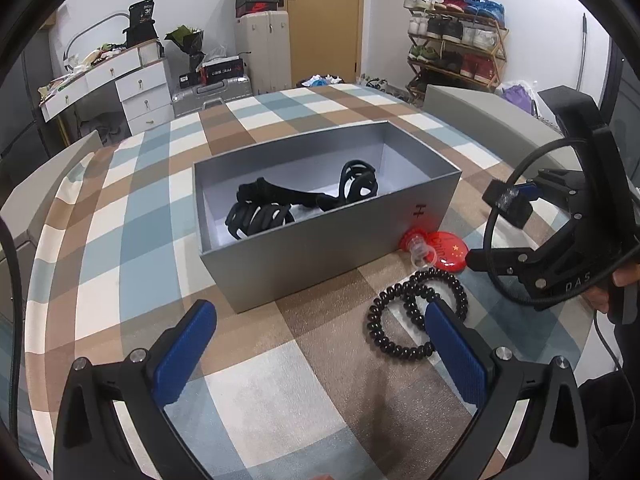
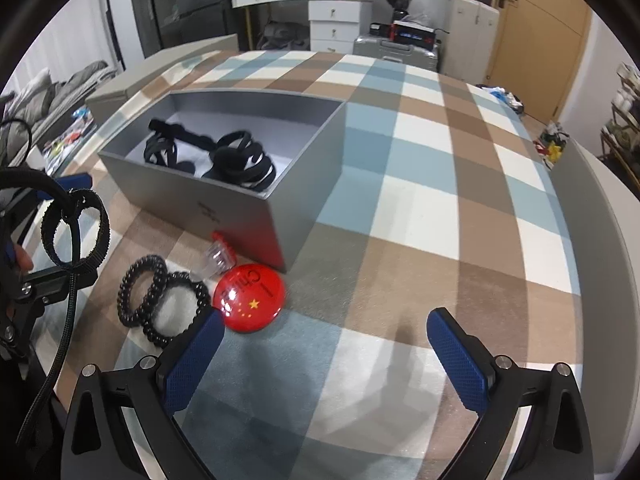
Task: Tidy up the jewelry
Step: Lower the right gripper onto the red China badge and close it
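Lying on the checked cloth just beside the grey box, the bead bracelet is coiled in two loops and is not yet put away; black hair clips are already gathered inside the box, which suggests it is being used as the store for the set. Next to the bracelet a red badge and a small clear clip are left touching the box wall, probably awaiting the same move. The left gripper is held spread to its widest with nothing between its pads, one finger just over the bracelet, as if set for a pick. The right gripper is likewise held wide and empty, near the badge. On the badge "I" and "Chi" can be read above yellow stars; a black "H"-like mark is printed on the box front, and "DAS" is seen on the right gripper's body.
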A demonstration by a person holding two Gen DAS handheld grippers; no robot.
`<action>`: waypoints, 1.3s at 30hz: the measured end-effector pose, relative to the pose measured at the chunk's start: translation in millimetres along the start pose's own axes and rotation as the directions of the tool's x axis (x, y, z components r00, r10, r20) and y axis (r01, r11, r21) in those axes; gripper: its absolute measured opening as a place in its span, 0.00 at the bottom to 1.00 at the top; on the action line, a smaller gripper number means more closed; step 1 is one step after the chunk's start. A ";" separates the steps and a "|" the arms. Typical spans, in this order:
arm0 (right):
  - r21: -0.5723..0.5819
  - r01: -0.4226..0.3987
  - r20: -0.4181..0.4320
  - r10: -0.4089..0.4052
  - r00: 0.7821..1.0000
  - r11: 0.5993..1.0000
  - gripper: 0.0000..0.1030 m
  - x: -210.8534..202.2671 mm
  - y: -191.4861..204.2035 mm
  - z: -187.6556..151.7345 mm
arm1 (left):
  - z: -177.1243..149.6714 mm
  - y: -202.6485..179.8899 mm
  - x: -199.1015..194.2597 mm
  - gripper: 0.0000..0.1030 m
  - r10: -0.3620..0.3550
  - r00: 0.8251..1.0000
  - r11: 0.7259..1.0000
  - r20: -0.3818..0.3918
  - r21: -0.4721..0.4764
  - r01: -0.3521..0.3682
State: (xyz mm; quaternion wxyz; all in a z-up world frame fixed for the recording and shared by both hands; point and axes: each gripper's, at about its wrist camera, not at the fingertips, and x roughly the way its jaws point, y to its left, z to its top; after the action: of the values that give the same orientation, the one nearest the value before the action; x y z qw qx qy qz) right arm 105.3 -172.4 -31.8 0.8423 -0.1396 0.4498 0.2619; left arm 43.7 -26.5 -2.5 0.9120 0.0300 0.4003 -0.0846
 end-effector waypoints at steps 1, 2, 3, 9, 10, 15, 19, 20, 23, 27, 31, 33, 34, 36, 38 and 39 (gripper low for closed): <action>-0.007 0.006 -0.004 -0.006 1.000 1.000 0.99 1.2 1.7 -0.3 | -0.3 -1.2 0.0 0.99 -0.003 1.000 1.000 -0.003 0.003 0.003; -0.011 0.009 -0.007 -0.009 1.000 1.000 0.99 1.8 2.5 -0.3 | -0.6 -2.7 -0.1 0.99 -0.004 1.000 1.000 -0.004 0.008 0.004; -0.017 0.013 -0.011 -0.013 1.000 1.000 0.99 2.8 3.9 -0.6 | -1.1 -4.6 -0.8 0.99 -0.005 1.000 1.000 -0.006 0.016 0.005; -0.037 0.030 -0.029 -0.031 0.999 0.999 0.99 9.7 12.0 -0.7 | -2.8 -10.0 1.1 0.99 -0.011 1.000 0.999 -0.019 0.036 0.012; -0.035 0.029 -0.031 -0.030 0.999 0.999 0.99 10.4 12.5 -0.2 | -2.8 -10.4 1.3 0.99 -0.011 1.000 0.999 -0.020 0.038 0.011; -0.020 0.032 -0.025 -0.032 0.999 0.999 0.99 12.1 15.8 2.0 | -3.8 -10.6 2.8 0.99 -0.008 1.000 0.999 -0.028 0.038 0.009; -0.027 0.032 -0.012 -0.033 0.999 0.999 0.98 12.9 19.3 3.1 | -4.5 -11.8 3.4 0.99 -0.002 1.000 0.999 -0.031 0.041 0.003; -0.028 0.033 -0.009 -0.033 0.999 0.999 0.98 13.2 19.7 3.5 | -4.5 -11.8 3.7 0.99 -0.001 1.000 0.999 -0.031 0.042 0.002; -0.036 0.034 0.003 -0.034 0.999 0.999 0.92 12.5 22.1 4.0 | -4.8 -11.5 4.3 0.99 -0.002 0.999 0.999 -0.036 0.039 0.003; -0.052 0.002 0.008 -0.001 1.000 0.999 0.76 9.7 25.2 4.4 | -4.9 -11.7 3.4 0.99 -0.003 0.999 0.999 -0.034 0.038 0.004; -0.057 -0.032 0.009 0.032 0.999 0.998 0.62 8.1 25.4 4.1 | -4.8 -12.0 4.1 0.99 0.000 0.999 0.999 -0.038 0.041 0.001; -0.054 -0.040 0.008 0.041 0.999 0.998 0.59 8.0 24.7 4.0 | -4.8 -12.2 3.8 0.99 0.000 0.999 0.999 -0.037 0.043 0.002; -0.053 -0.041 0.009 0.041 0.999 0.998 0.59 8.1 24.4 4.2 | -4.4 -11.9 4.4 0.99 -0.001 0.999 0.999 -0.037 0.043 0.002; -0.051 -0.042 0.010 0.042 0.999 0.998 0.55 8.0 24.2 4.3 | -4.5 -11.6 4.9 0.99 -0.001 0.999 0.999 -0.039 0.042 0.002; -0.055 -0.047 0.012 0.047 0.999 0.997 0.49 6.8 24.9 3.8 | -4.5 -11.6 5.4 0.99 0.001 0.999 0.999 -0.041 0.041 0.001; -0.057 -0.047 0.011 0.048 0.999 0.997 0.46 6.5 25.2 3.9 | -4.6 -11.9 5.2 0.99 0.000 0.999 0.999 -0.041 0.042 0.001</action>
State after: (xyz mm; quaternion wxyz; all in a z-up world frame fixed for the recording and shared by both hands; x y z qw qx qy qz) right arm 96.7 -147.8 -35.0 0.8344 -0.1509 0.4402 0.2953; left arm 41.8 -38.2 -9.3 0.9028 0.0509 0.4170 -0.0926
